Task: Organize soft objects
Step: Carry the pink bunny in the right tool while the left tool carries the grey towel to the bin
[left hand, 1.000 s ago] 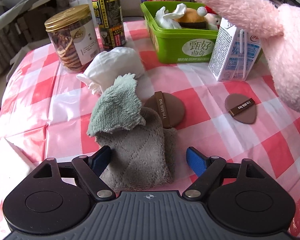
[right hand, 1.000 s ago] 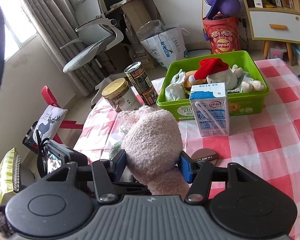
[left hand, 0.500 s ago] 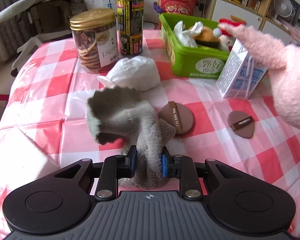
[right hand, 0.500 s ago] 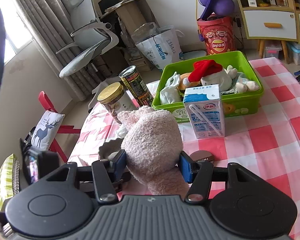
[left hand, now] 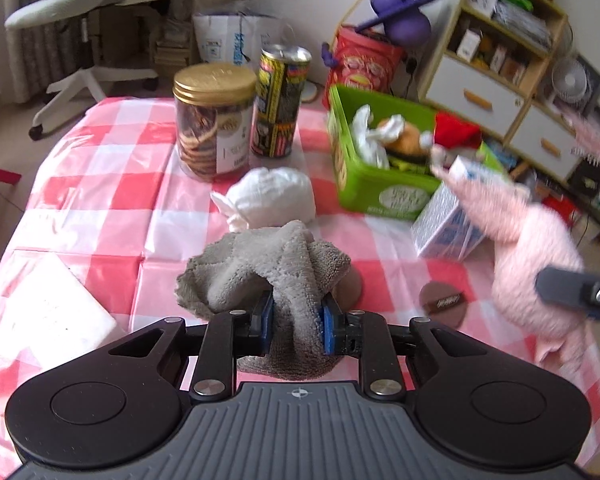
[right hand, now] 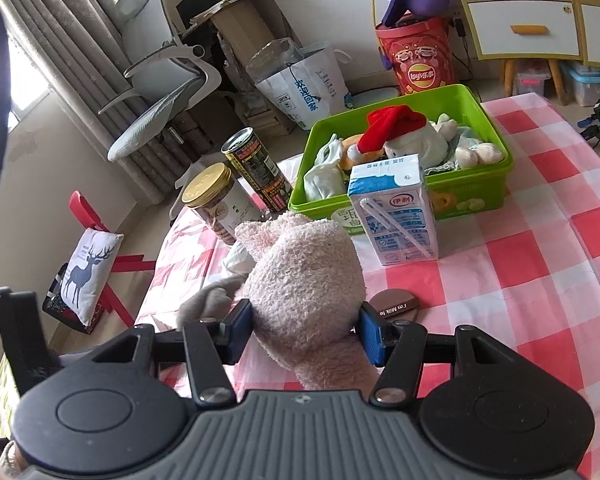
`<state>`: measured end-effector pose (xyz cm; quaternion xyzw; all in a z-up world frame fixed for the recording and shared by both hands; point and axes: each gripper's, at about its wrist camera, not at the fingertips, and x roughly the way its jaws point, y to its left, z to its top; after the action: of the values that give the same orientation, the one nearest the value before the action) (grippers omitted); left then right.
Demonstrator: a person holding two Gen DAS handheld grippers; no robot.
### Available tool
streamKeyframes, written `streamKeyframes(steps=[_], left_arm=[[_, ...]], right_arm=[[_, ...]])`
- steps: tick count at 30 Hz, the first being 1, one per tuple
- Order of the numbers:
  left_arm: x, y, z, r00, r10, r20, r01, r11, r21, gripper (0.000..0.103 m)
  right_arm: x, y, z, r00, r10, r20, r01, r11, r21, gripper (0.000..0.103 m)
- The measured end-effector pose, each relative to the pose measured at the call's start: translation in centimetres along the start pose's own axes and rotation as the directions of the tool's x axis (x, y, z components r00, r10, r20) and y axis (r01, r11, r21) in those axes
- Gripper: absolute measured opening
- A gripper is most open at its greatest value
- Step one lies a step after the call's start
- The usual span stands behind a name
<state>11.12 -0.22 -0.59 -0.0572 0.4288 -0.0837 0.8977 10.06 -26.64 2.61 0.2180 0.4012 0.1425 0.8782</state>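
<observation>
My left gripper [left hand: 296, 326] is shut on a grey fluffy cloth [left hand: 276, 264], which hangs bunched above the checked tablecloth. My right gripper [right hand: 306, 332] is shut on a pink plush cloth [right hand: 304, 280], also seen as a blurred pink mass [left hand: 536, 268] at the right of the left wrist view. A green bin [right hand: 476, 196] at the back holds several soft toys, among them one with a red hat [right hand: 396, 124]. A white bundled cloth [left hand: 272, 200] lies on the table just beyond the grey cloth.
A milk carton [right hand: 392, 208] stands in front of the bin. A gold-lidded cookie jar [left hand: 214, 120] and a tall can [left hand: 280, 100] stand at the back left. Two brown powder puffs [left hand: 444, 300] [right hand: 396, 304] lie on the red-and-white tablecloth [left hand: 100, 200].
My left gripper closed on the grey cloth and lifted it off the table; the green-grey cloth on top is no longer seen. The right gripper kept its hold on the pink plush.
</observation>
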Motion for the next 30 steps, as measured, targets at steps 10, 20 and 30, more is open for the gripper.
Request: streamKeyframes(steps=[10, 20, 30], left_arm=[[-3.6, -0.3, 2.1, 0.987, -0.009, 0.162, 0.017, 0.999, -0.046, 0.023], [-5.1, -1.9, 3.1, 0.966, -0.067, 0.250, 0.085, 0.995, -0.060, 0.023], [-4.8, -3.7, 4.5, 0.946, -0.132, 0.297, 0.165, 0.982, -0.089, 0.024]], right_arm=[[-1.2, -0.3, 0.8, 0.998, 0.001, 0.058, -0.002, 1.000, 0.023, 0.040], [-3.8, -0.7, 2.2, 0.980, 0.018, 0.197, -0.020, 1.000, 0.006, 0.040], [-7.9, -3.5, 4.6, 0.908, 0.000, 0.420, -0.027, 0.998, 0.058, 0.040]])
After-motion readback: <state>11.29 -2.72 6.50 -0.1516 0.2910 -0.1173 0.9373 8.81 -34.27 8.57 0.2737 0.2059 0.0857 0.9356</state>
